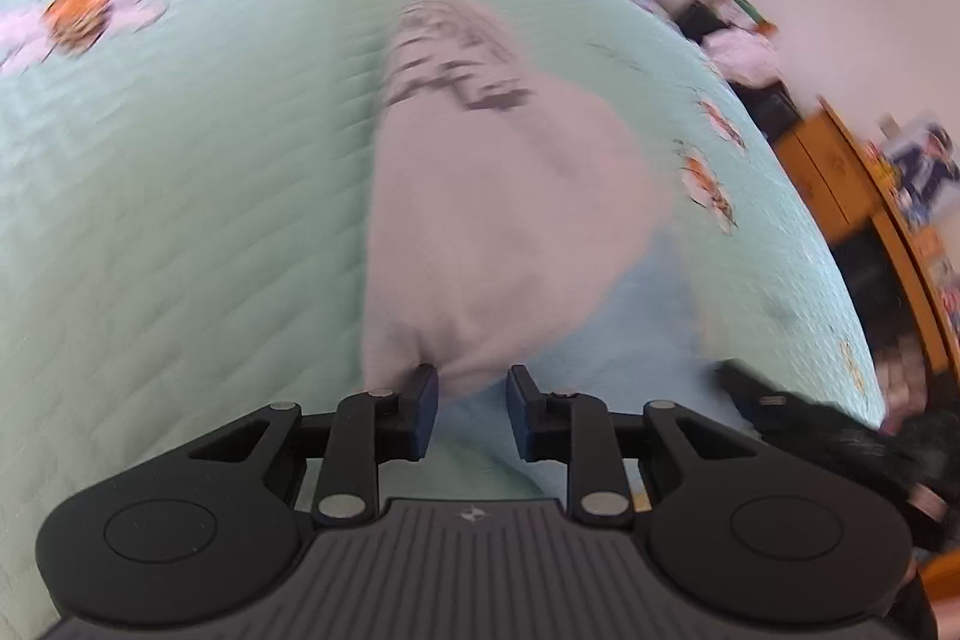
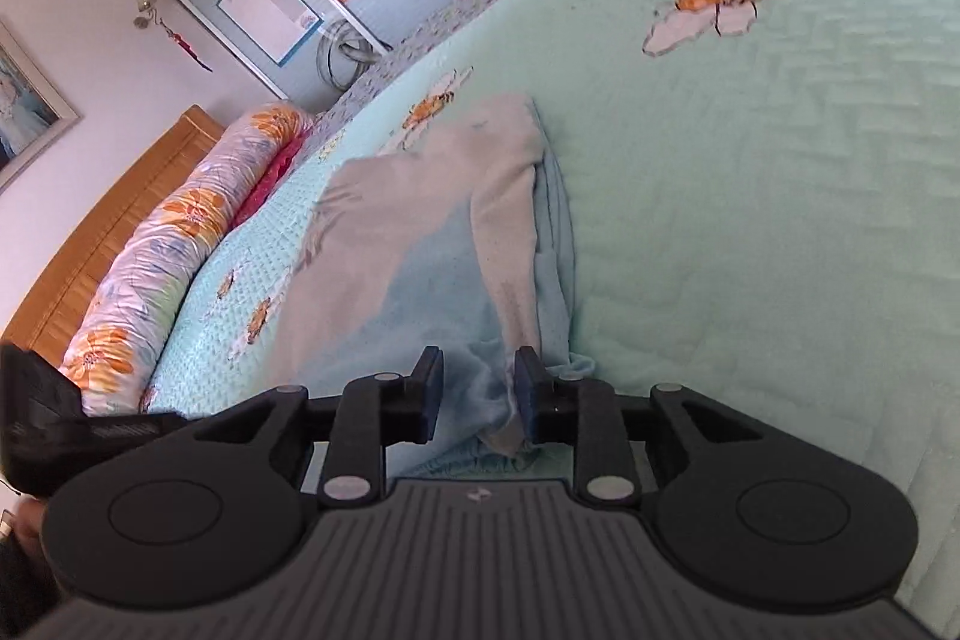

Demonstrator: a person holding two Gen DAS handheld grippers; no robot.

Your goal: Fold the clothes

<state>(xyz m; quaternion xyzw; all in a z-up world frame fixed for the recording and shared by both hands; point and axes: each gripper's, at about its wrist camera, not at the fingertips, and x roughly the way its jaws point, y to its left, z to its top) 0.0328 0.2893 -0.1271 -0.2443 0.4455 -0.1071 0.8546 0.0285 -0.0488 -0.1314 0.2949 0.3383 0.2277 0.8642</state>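
A pale beige garment [image 1: 498, 196] with dark lettering at its far end lies lengthwise on the mint bedspread [image 1: 180, 160], with a light blue layer [image 1: 600, 340] showing beneath it. My left gripper [image 1: 472, 415] hovers at its near end, open, with only fabric below the gap. In the right wrist view the same garment [image 2: 420, 232] lies partly folded. My right gripper [image 2: 478, 394] is open over its near edge. A bunched blue fold sits between the fingers and touches the right pad [image 2: 527, 394], unpinched.
The bedspread [image 2: 750, 220] carries bee and flower prints. A floral bolster [image 2: 180, 244] and wooden headboard [image 2: 90, 244] lie to the left in the right wrist view. Wooden furniture [image 1: 840, 172] stands beyond the bed's right edge. The other tool's black body [image 1: 780, 412] shows at the lower right.
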